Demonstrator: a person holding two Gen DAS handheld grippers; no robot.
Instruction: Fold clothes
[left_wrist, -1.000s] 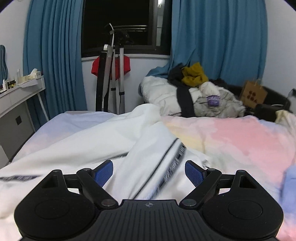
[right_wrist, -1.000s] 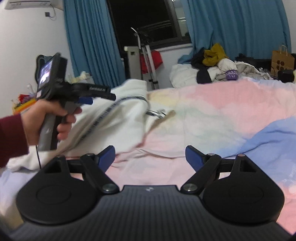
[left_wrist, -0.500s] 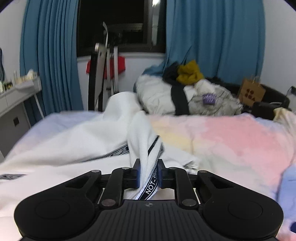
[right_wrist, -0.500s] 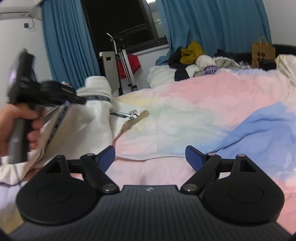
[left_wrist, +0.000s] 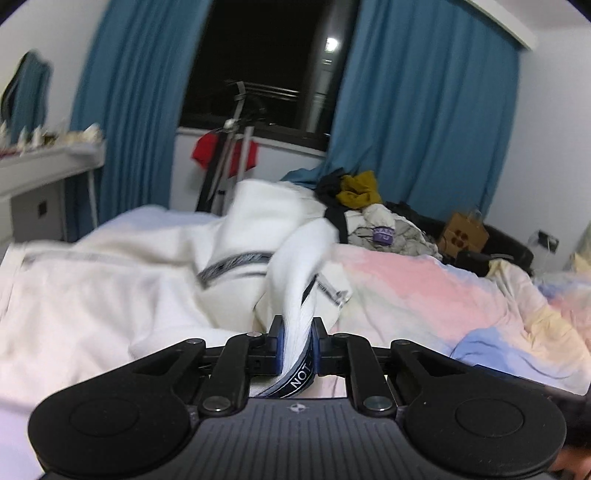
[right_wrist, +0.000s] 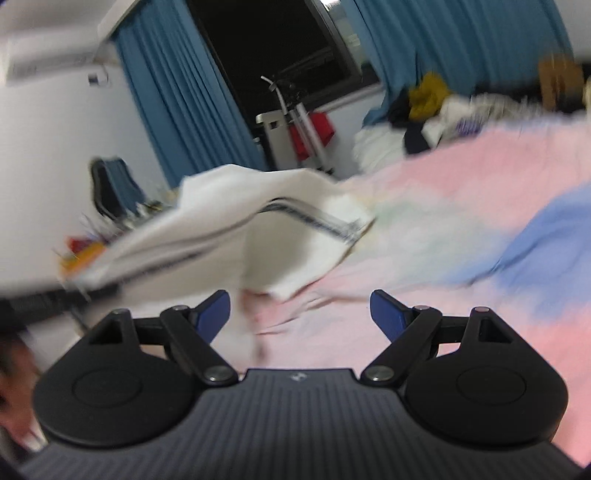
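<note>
A white garment with dark lettered trim lies on the pastel bed cover. My left gripper is shut on a fold of its trimmed edge and holds it raised off the bed. In the right wrist view the lifted white garment hangs ahead and to the left, blurred. My right gripper is open and empty, just in front of the garment's lower edge, above the bed cover.
A pile of other clothes sits at the far end of the bed. A brown paper bag stands at the right. A tripod with a red cloth stands by the window. A white desk is at the left.
My left gripper closed on the garment's trimmed edge and lifted it up and rightward. My right gripper stayed open and swung closer to the raised garment; both views are motion-blurred.
</note>
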